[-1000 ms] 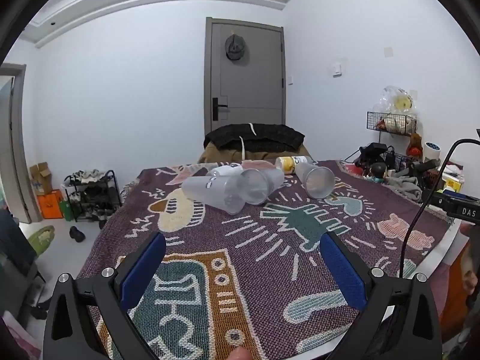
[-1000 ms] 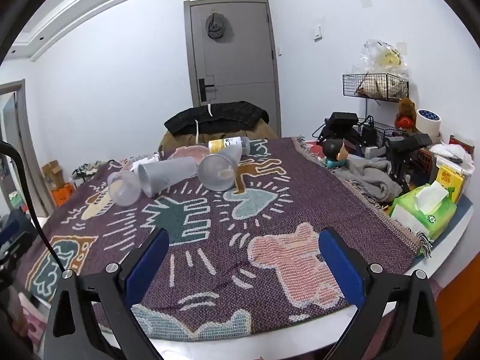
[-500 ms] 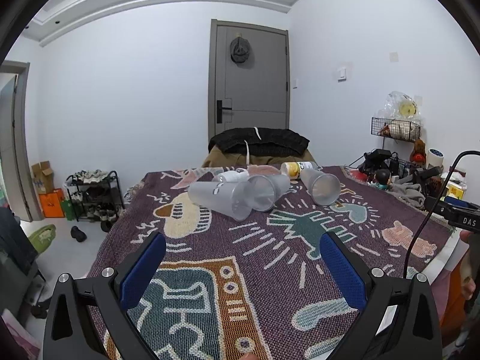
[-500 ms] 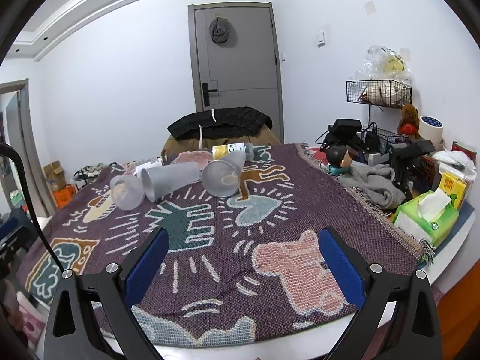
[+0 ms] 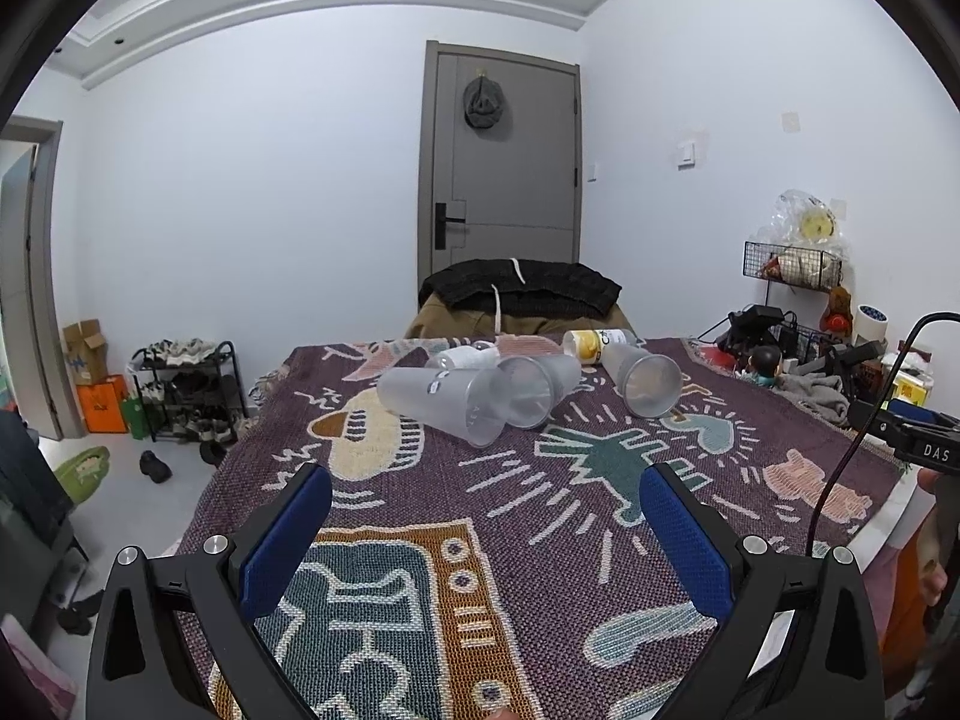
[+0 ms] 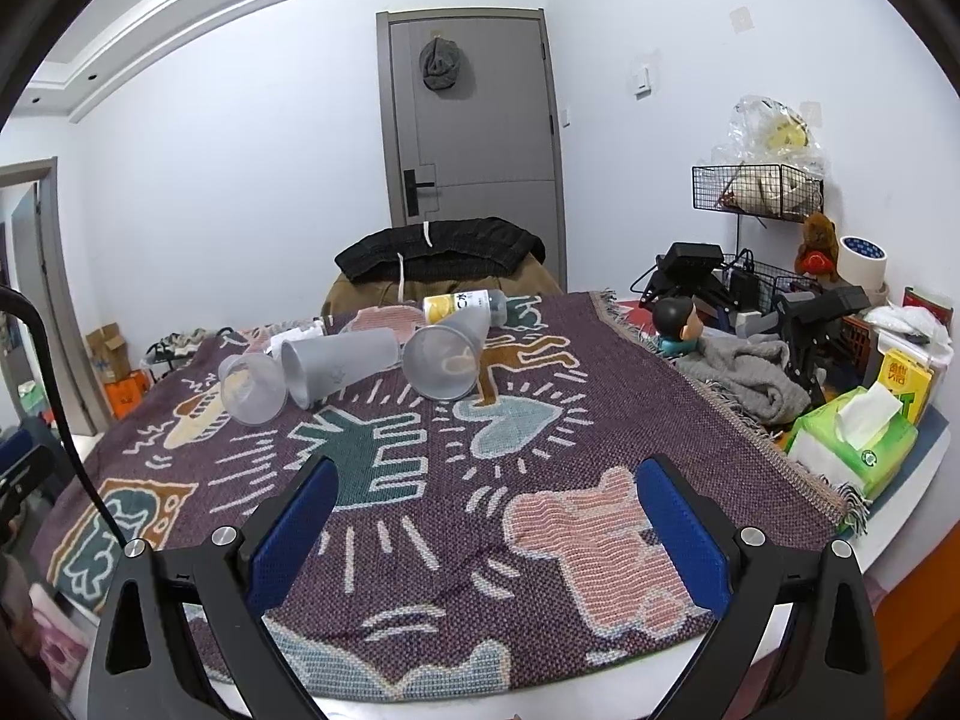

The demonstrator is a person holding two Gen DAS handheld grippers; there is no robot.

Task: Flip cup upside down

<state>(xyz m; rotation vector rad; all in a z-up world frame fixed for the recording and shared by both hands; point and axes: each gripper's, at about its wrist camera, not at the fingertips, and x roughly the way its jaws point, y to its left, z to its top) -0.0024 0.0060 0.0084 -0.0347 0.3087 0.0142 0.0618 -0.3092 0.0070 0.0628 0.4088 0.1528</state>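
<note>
Three frosted plastic cups lie on their sides on the patterned blanket (image 5: 480, 510) at the far end of the table: a left cup (image 5: 441, 399), a middle cup (image 5: 534, 387) and a right cup (image 5: 642, 381). In the right wrist view they show as the left cup (image 6: 252, 387), the middle cup (image 6: 339, 363) and the right cup (image 6: 450, 351). My left gripper (image 5: 483, 525) is open and empty, well short of the cups. My right gripper (image 6: 483, 516) is open and empty, also short of them.
A bottle with a yellow label (image 6: 462, 305) lies behind the cups. A grey cloth (image 6: 744, 378), a green tissue box (image 6: 852, 441), a figurine (image 6: 675, 324) and black gear (image 6: 690, 276) crowd the table's right side. A chair with a black jacket (image 5: 522, 291) stands beyond.
Both grippers have tilted and risen slightly, so the cups sit a little lower and nearer in both views. The jaws stay open. No cup has moved.
</note>
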